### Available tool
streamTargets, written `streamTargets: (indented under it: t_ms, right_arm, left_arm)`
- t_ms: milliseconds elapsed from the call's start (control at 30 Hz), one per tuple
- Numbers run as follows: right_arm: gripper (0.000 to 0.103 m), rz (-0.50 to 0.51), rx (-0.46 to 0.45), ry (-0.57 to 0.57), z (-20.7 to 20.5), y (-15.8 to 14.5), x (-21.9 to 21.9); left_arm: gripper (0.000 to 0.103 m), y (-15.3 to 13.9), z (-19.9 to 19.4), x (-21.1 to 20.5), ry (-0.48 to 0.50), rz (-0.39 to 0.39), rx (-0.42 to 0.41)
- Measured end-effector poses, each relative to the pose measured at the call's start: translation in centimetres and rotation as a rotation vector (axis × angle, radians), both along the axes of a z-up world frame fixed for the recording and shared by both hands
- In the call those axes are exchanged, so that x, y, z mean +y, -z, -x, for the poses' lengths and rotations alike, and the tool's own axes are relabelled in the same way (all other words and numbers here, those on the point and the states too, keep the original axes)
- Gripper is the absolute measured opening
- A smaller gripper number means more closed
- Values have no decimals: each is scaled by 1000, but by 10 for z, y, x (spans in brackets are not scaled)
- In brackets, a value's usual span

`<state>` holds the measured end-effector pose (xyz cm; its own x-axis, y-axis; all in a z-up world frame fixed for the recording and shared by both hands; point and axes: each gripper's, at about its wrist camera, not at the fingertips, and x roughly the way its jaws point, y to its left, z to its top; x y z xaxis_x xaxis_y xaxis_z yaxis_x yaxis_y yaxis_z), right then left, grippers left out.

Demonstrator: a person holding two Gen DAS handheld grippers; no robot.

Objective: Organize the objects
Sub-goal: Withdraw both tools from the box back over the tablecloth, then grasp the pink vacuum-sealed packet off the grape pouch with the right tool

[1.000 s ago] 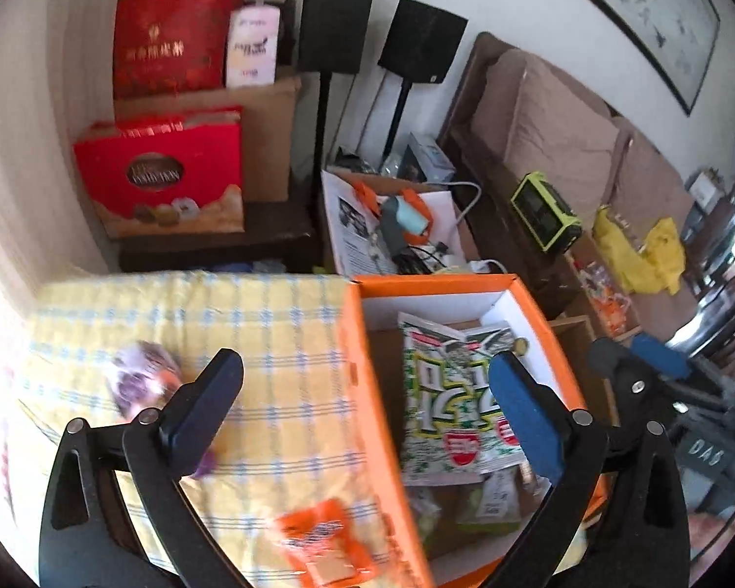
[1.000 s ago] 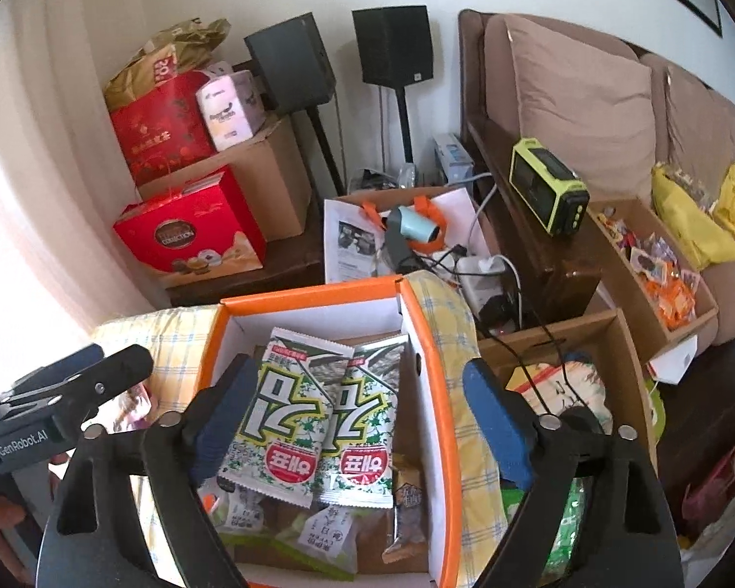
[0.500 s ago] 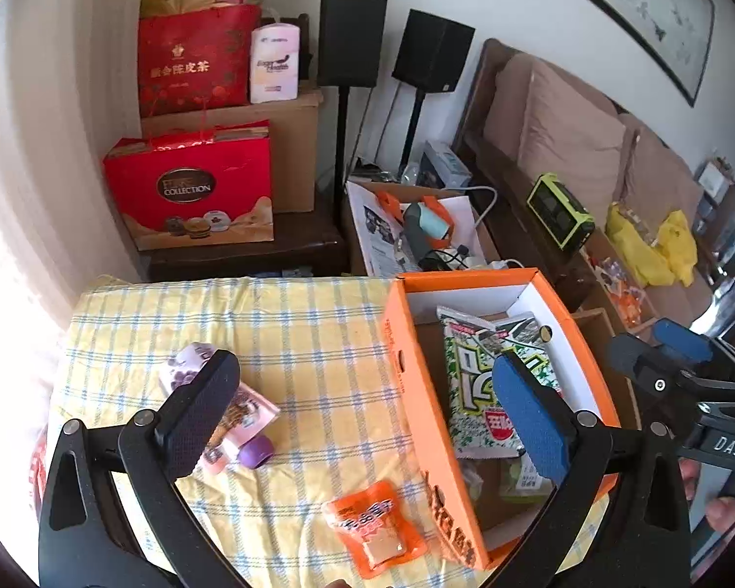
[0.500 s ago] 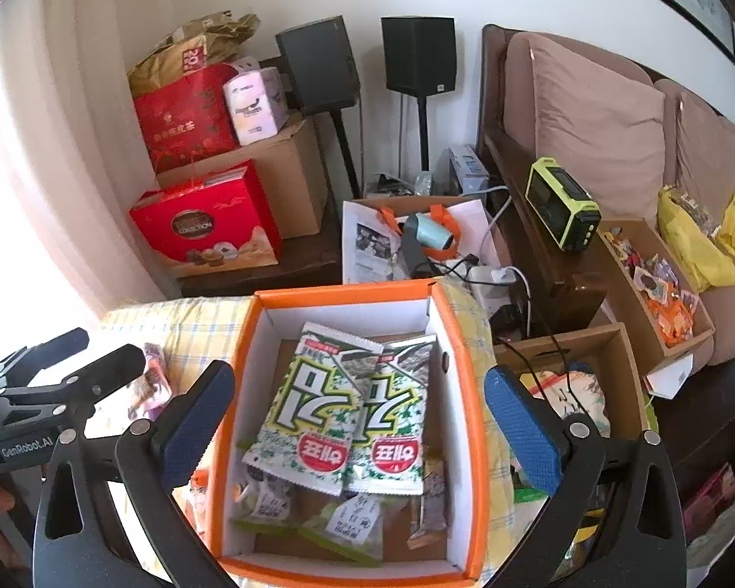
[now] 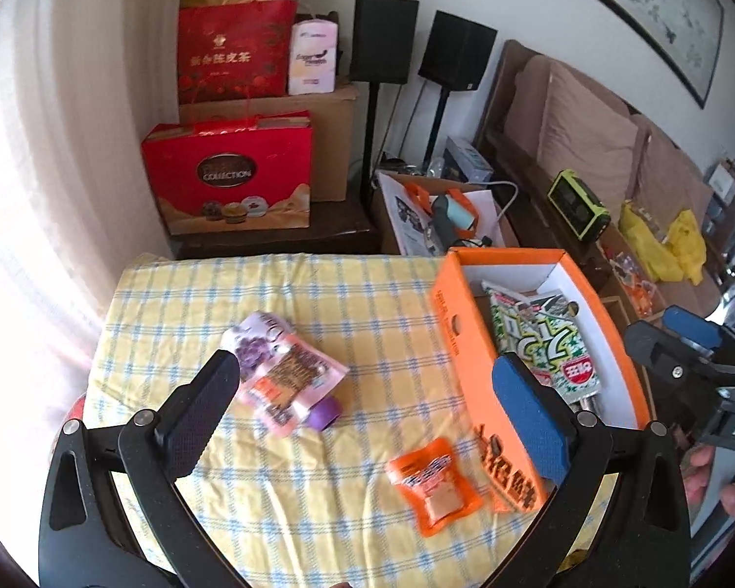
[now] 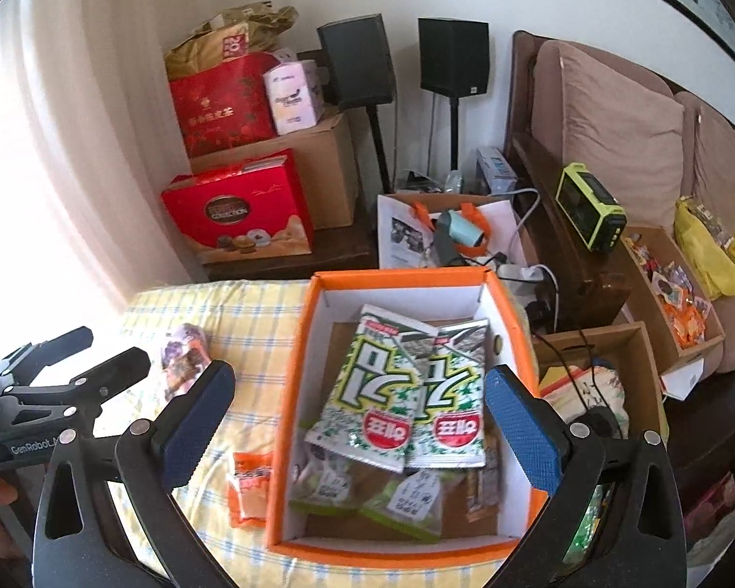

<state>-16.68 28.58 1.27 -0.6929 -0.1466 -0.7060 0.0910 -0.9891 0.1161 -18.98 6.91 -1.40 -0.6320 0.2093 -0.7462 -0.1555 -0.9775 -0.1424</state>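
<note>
Both sets of jaws stand wide apart with nothing between their pads: the left gripper hangs over the yellow checked cloth that covers the counter, and the right gripper, whose jaws have just been opening, hangs over the orange box. That box sits at the right edge of the counter, its white inside open to view. Two green-and-white snack bags lie side by side on top in it, overlapping slightly, with smaller green packets under their near ends. On the cloth just left of the box's near corner lies a small orange packet, flat and apart from the box wall. Further toward the middle of the counter a pink-and-purple pouch lies tilted, its purple cap pointing toward the near edge. Past the far edge of the counter stand a red gift box, cardboard cartons and two black speakers against the wall. A person's fingers show at the right gripper's handle in the left wrist view.
</note>
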Motion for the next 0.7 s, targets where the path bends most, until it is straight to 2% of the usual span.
streamTargets:
  t_ms: [67,133,200,300,433,600,700]
  right_arm:
    - [103,-3,0,-10,-4,-1,-6]
    - [103,-1,-2,-22,-8,-1,-12]
    - [103,1,-8,-38,-13,0,-18]
    - [103,-7,-5,-53,-18,-1,-26]
    - [103,12,-4,-74,-26,-1,-33]
    - [103,11,-13,-114,-35,3,-44]
    - [103,16,-20,-135,-35,5,-51]
  left_arm:
    - [103,1,-3,-6,2,2,-1]
    - [103,4,-8,-15,23,-34,-7]
    - [103,10,-11,-22,21,-26,-26]
    - [103,23,-16,-28,32,-12,-51]
    - [103,47,-20,-37,43,-42,-115]
    - [103,59,-22,-55,16,-24,-124]
    - [103,61,-16,-78,-33,-41,-131]
